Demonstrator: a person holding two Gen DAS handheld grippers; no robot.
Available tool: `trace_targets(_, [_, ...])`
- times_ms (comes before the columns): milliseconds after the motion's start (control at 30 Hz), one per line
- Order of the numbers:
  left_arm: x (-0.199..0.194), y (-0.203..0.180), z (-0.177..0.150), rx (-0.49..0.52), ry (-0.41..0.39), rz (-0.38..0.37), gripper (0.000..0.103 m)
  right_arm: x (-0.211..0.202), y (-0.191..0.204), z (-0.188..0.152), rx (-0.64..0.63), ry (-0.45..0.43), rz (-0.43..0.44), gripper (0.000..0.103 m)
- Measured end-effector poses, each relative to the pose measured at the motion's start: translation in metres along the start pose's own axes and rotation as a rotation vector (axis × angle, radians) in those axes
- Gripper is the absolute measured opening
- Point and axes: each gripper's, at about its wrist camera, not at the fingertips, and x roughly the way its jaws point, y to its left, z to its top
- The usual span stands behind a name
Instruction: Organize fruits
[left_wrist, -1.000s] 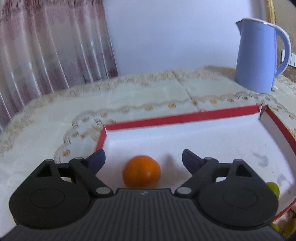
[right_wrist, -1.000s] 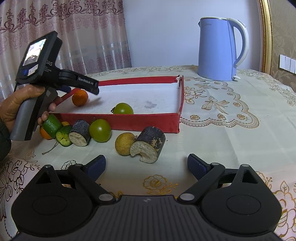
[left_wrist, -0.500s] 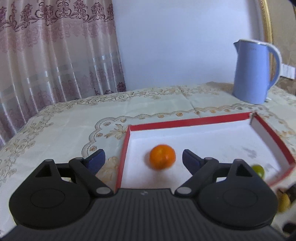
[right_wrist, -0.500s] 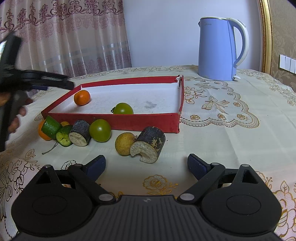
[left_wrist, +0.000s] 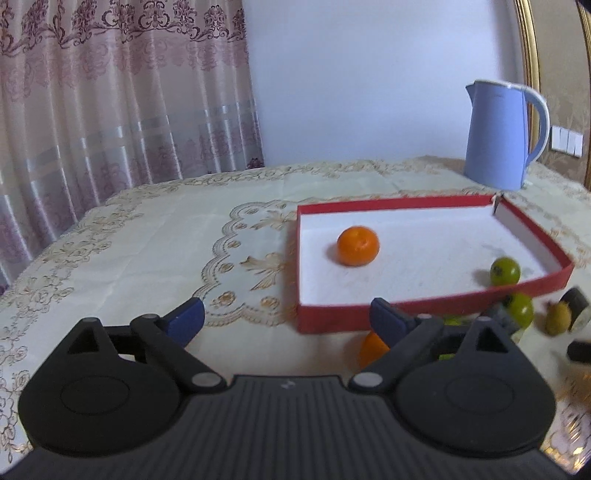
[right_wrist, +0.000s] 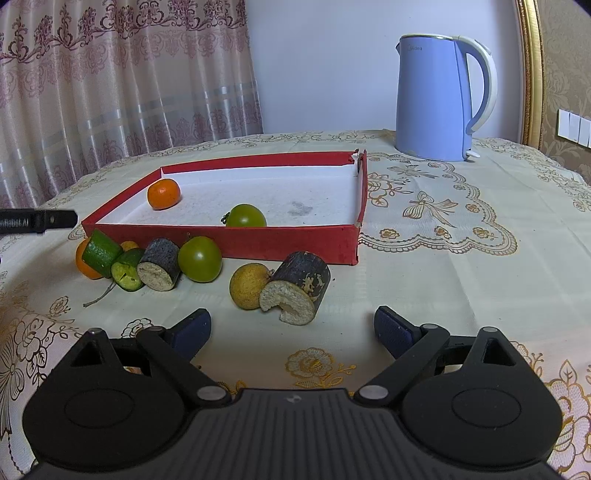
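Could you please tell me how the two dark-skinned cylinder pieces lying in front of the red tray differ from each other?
The left dark piece looks smaller and intact; the right dark piece looks larger, with a notch gone from its pale face. The left touches a green tomato, the right a yellow fruit. Both lie on their sides outside the red tray.

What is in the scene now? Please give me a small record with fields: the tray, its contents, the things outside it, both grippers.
tray: red tray, white inside, on the tablecloth
in tray: orange mandarin; green tomato
outside, before the near wall: second green tomato, yellow round fruit, two dark cut pieces, green cut pieces, another orange fruit
left gripper: open, holding nothing, beside the tray
right gripper: open, holding nothing
behind tray: blue kettle
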Motion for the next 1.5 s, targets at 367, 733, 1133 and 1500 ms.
trace_targets(367, [-0.004,-0.02,-0.02,0.131,-0.038,0.028,0.095,0.0,0.0,0.0,-0.002,0.001,-0.002,0.096])
trace_targets(733, [-0.007,-0.032,-0.032,0.206,-0.021,-0.052,0.095,0.0,0.001,0.0,-0.002,0.001,-0.002,0.096])
trace_targets(1133, [0.025,-0.043,-0.019,0.204,0.033,-0.078,0.096,0.0,0.001,0.0,-0.01,0.003,-0.014,0.096])
trace_targets(1500, [0.032,-0.047,-0.02,0.159,0.069,-0.142,0.058,-0.001,0.001,0.0,-0.01,0.005,-0.015,0.096])
